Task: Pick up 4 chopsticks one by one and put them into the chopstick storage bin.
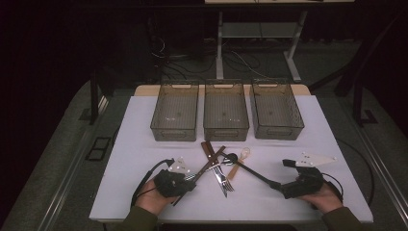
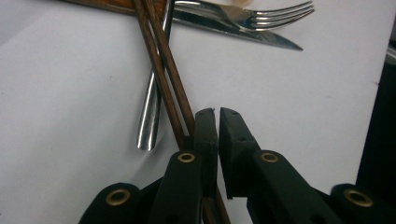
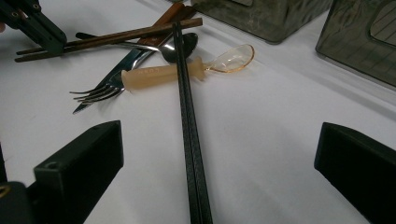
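Observation:
A heap of cutlery lies mid-table: brown chopsticks (image 1: 211,161), a fork (image 1: 226,185), a wood-handled knife (image 1: 208,148), a metal spoon (image 1: 230,157), a clear spoon with an orange handle (image 1: 239,161) and black chopsticks (image 1: 250,171). My left gripper (image 2: 218,112) rests at the heap's near left, its jaws almost together with a thin slit and nothing at the tips. The brown chopsticks (image 2: 163,70) slip under its left jaw beside the spoon's steel handle (image 2: 152,112). My right gripper (image 3: 219,128) stands wide open, and the black chopsticks (image 3: 187,116) run between its jaws on the table, untouched.
Three smoky clear bins (image 1: 174,131) (image 1: 226,132) (image 1: 279,131) stand in a row at the back of the white tabletop (image 1: 144,144), with nothing visible inside. A hand holds each gripper near the front edge. Table legs and cables sit on the dark floor beyond.

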Tool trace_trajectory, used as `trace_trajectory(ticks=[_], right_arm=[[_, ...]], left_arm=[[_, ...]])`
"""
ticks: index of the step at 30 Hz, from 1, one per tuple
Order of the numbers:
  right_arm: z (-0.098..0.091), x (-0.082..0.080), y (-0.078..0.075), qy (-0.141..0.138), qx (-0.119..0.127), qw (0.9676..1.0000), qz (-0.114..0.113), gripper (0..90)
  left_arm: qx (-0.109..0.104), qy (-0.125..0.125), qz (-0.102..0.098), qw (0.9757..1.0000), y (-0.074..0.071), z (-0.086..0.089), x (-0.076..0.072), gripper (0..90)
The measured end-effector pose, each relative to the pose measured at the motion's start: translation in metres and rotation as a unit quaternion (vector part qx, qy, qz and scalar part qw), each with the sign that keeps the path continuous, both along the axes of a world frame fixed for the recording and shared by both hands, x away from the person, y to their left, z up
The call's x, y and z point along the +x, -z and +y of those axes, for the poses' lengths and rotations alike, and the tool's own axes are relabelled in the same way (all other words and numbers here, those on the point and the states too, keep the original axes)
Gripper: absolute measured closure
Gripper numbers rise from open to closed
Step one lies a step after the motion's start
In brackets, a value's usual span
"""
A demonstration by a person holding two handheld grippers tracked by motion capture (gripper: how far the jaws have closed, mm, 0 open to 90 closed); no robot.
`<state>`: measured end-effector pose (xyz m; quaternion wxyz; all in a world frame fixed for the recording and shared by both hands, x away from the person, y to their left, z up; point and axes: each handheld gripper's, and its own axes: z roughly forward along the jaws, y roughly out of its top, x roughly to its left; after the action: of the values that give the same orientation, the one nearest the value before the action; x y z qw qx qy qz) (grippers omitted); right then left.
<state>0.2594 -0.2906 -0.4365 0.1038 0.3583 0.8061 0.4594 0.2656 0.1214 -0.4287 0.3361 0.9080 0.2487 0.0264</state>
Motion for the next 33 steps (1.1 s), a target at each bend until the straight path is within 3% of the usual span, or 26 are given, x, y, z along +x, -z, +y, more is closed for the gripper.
trace_trajectory(ticks=[8, 17, 21, 33], right_arm=[[0.000, 0.000, 0.000, 0.000, 0.000, 1.0000, 0.000, 1.1], [0.001, 0.000, 0.000, 0.001, -0.002, 1.0000, 0.002, 1.1], [0.001, 0.000, 0.000, 0.001, -0.003, 1.0000, 0.002, 1.1], [0.001, 0.000, 0.000, 0.000, -0.003, 1.0000, 0.001, 1.1]], left_arm=[[-0.029, 0.000, -0.003, 0.9996, -0.005, 0.002, 0.001, 80.5], [-0.060, -0.045, -0.022, 0.9969, -0.011, 0.003, 0.017, 74.9], [-0.056, -0.055, -0.022, 0.9966, -0.007, -0.001, 0.025, 73.9], [-0.037, -0.054, -0.020, 0.9976, 0.002, -0.008, 0.026, 74.2]])
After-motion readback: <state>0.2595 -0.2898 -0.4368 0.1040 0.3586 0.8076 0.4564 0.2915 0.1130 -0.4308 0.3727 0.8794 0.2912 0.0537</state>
